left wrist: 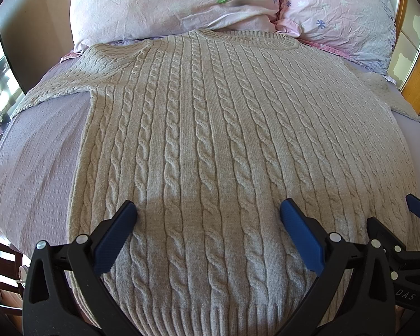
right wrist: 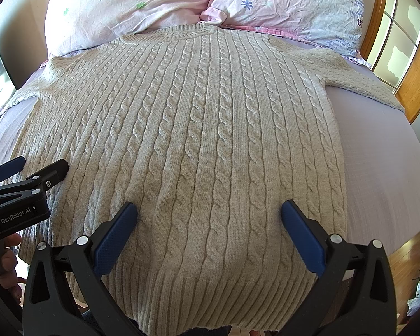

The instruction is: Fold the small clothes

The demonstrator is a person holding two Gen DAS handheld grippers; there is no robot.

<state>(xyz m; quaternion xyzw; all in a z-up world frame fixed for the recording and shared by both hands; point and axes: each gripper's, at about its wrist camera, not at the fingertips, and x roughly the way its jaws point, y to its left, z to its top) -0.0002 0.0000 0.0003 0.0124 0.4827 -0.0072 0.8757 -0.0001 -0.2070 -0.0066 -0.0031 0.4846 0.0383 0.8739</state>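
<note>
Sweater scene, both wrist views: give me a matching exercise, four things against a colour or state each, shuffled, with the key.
Things:
1. sweater
2. pillows
3. bedsheet
4. left gripper

States:
A. pink, flower print
B. open, holding nothing
C. beige cable knit, spread flat
D. plain lilac

Pairs: 1-C, 2-A, 3-D, 4-B

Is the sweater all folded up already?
No, the cable-knit sweater lies spread flat on the bed, sleeves out to the sides, and both open grippers hold nothing.
</note>
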